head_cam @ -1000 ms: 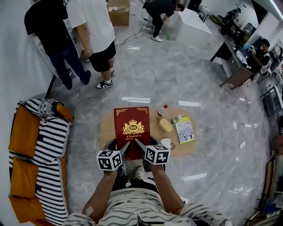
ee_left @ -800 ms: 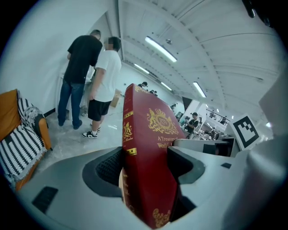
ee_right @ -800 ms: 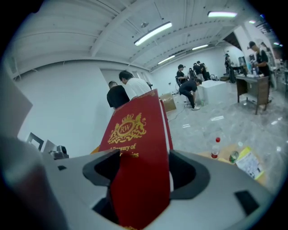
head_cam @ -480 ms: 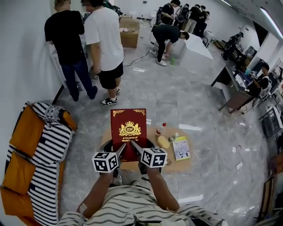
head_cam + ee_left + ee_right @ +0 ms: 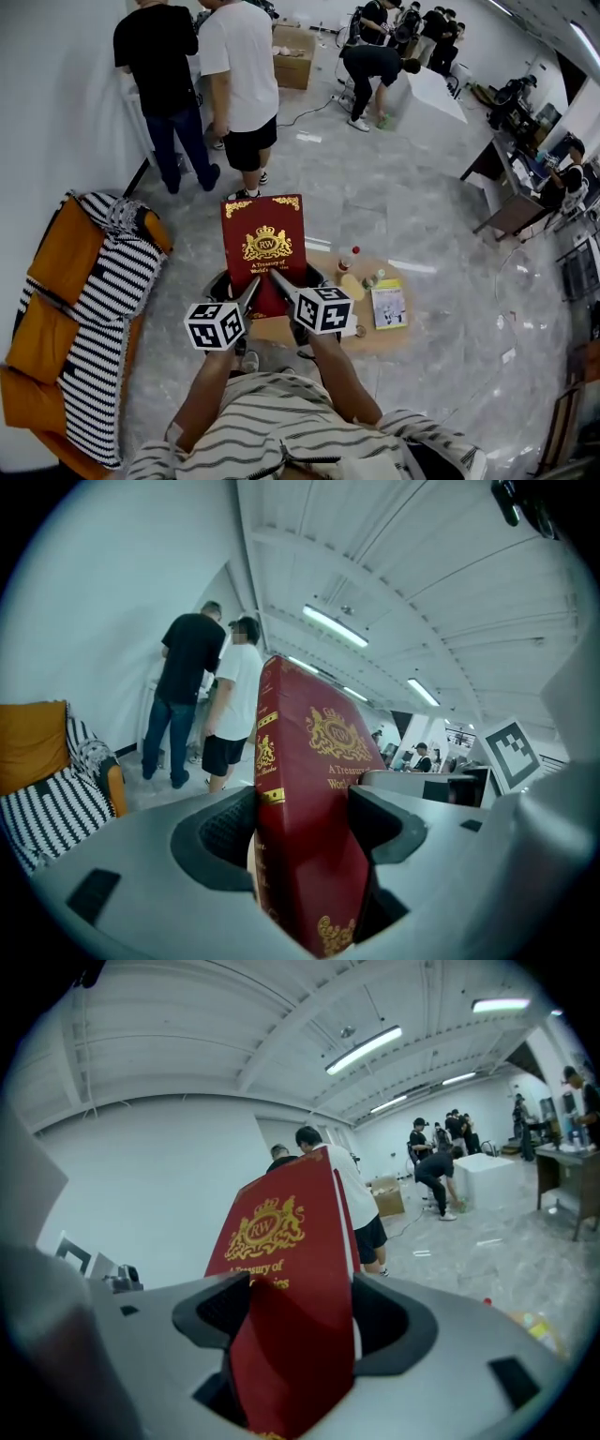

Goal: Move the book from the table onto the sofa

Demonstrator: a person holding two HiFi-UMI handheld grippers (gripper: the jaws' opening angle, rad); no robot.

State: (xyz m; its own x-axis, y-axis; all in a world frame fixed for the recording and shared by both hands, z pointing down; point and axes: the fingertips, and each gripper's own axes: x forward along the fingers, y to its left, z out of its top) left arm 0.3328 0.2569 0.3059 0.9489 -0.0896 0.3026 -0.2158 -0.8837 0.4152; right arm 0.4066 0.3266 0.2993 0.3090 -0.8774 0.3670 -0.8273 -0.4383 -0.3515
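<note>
Compared with a second ago, when it was lying flat on the table (image 5: 377, 337), the book (image 5: 265, 246) is now riding up off the wood and towards me, looking larger in the head view and covering the table's left part. I am holding it with both tools. The left gripper (image 5: 251, 289) is clamping the near edge at the spine side, and in its own view the jaws are pressing on the red spine and front cover. The right gripper (image 5: 277, 279) is clamping the same near edge just beside it, its pads closing on the cover below the gold crest. In both gripper views the book is standing steeply upward against the ceiling lights, so it is tilting well away from flat. The bottle (image 5: 347, 259), the yellow object (image 5: 352, 286) and the green booklet (image 5: 388, 305) are sitting on the right half of the table, apart from the book. The sofa (image 5: 80, 309), orange with a black-and-white striped cover, is lying to my left, with a strip of bare grey floor (image 5: 178, 281) running between it and the table. Beyond the book's far edge, a person in a white shirt (image 5: 242, 75) and a person in a black shirt (image 5: 161, 66) are standing near the sofa's far end. To the right the floor is opening out wide towards a desk (image 5: 511, 202).
</note>
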